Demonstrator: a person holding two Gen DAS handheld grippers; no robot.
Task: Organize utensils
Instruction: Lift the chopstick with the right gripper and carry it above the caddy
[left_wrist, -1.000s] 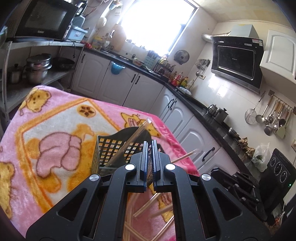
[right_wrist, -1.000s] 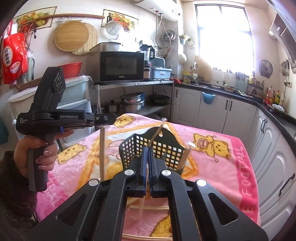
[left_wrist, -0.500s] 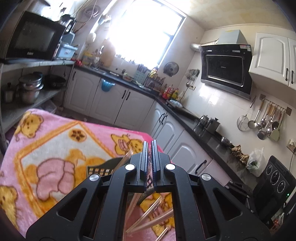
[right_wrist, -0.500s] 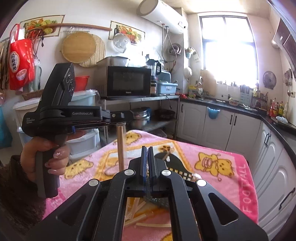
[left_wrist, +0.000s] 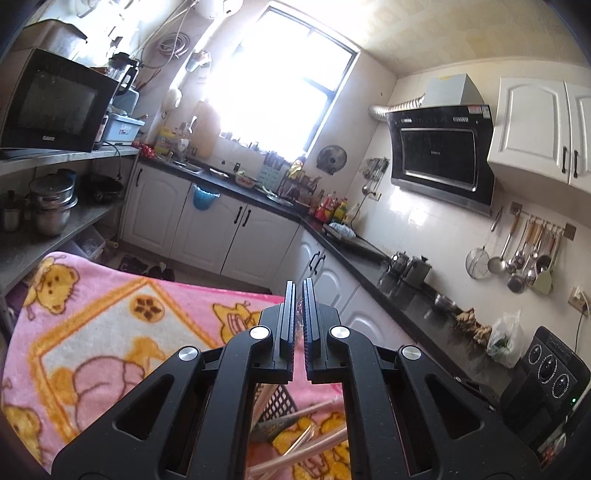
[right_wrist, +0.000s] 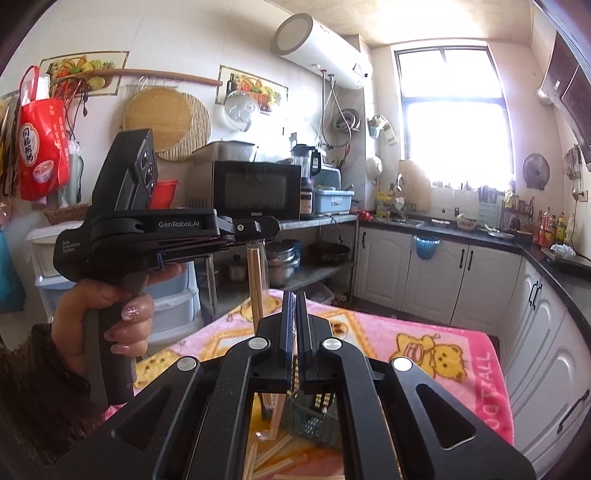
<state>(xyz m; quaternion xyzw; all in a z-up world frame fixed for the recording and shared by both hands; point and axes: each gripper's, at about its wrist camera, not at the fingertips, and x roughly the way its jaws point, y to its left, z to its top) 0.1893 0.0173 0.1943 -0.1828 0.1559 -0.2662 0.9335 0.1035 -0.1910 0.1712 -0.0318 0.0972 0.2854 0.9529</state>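
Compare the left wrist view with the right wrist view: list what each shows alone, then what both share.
Left wrist only: the range hood and ladles on a wall rail.

Right wrist only: the left gripper shut on wrapped chopsticks hanging down, the hand holding it, the water heater and the red bag.

Both: the pink blanket, black basket, loose chopsticks, microwave, window.

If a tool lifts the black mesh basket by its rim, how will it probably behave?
The basket looks like thin plastic mesh, so it is probably light and may flex a little at the rim. It seems narrow for its height and stands on a soft pink blanket, so it may tip easily, more so with chopsticks leaning in it.
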